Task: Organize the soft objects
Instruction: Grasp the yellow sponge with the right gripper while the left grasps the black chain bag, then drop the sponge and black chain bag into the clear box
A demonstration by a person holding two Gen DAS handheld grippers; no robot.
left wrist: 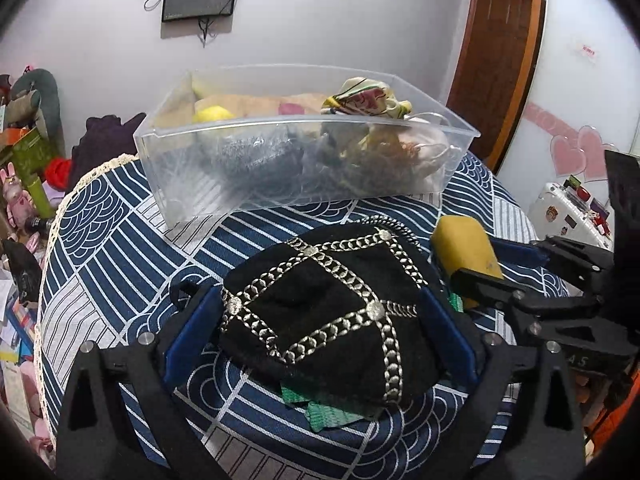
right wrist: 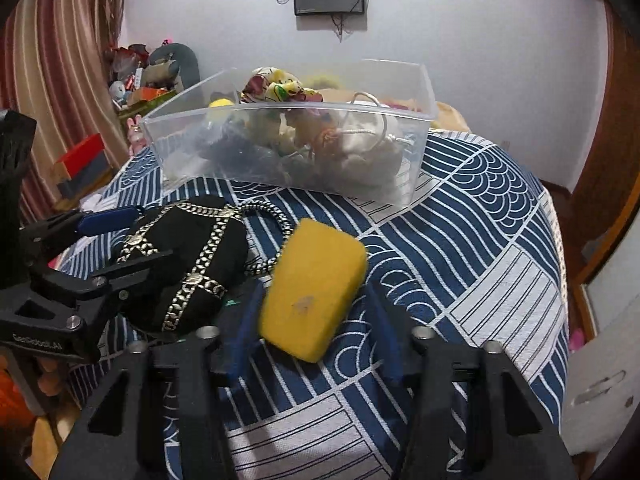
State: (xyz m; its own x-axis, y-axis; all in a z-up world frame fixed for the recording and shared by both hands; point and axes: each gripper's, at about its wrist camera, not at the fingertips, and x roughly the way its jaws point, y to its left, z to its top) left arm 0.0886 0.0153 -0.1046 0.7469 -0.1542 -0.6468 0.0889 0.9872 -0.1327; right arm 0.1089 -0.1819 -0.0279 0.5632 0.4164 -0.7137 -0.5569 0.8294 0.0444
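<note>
Black chain pouch (left wrist: 332, 316) sits between left gripper's (left wrist: 320, 320) spread blue fingers, sponge (right wrist: 312, 288) between right gripper's (right wrist: 312, 320) spread fingers; bin (left wrist: 304, 128) lies far, straight ahead.

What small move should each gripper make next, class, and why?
Probably close both pairs of jaws. The left gripper straddles the black chain-trimmed pouch and the right gripper straddles the yellow sponge, jaws apparently open on either side. Both soft things lie on the patterned cloth, outside the clear bin, so gripping should come before lifting.
</note>
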